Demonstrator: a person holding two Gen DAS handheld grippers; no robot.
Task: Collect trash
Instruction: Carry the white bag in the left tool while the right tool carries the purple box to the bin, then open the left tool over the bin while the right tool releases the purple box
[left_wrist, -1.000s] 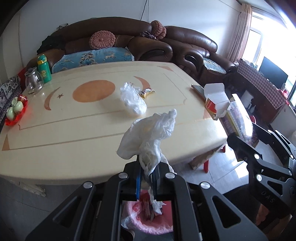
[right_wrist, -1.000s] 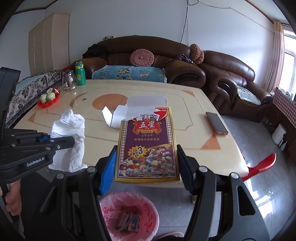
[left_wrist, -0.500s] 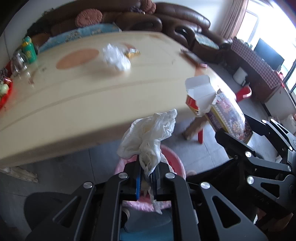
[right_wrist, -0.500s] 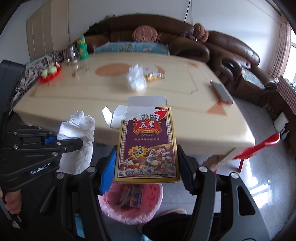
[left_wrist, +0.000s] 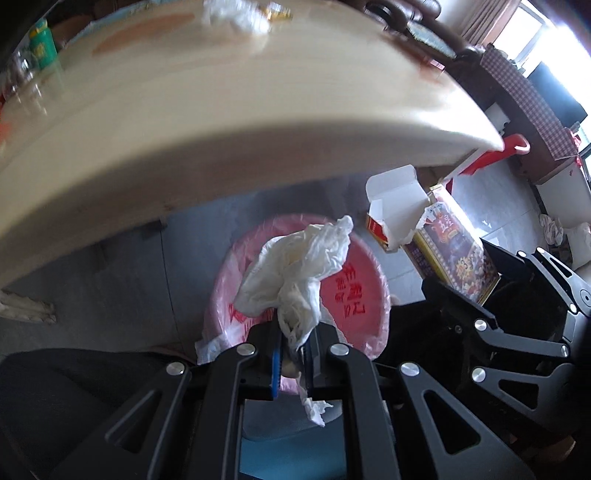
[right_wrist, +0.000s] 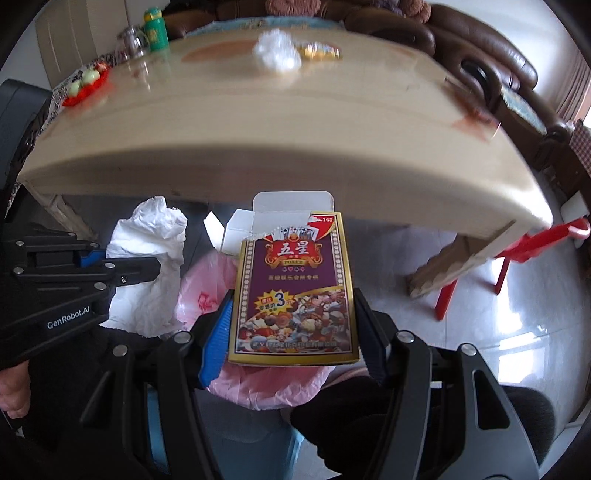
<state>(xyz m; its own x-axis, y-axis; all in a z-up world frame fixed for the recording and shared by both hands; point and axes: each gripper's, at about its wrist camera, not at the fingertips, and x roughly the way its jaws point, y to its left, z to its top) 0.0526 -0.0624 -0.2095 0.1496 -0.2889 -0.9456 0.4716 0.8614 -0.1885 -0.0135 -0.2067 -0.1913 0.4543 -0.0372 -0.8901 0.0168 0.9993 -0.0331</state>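
The left gripper is pinched nearly closed on a soft, weightless tissue, which hangs over the pink-lined bin. The right gripper, half open, clamps the stiff, light card box by its long edges, also above the bin; a crumpled bag and wrapper remain on the far surface.

Crumpled paper tissue; glossy card box.

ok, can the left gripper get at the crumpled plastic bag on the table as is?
Probably not: the left gripper is shut on a tissue wad below the table edge; the bag sits far across.
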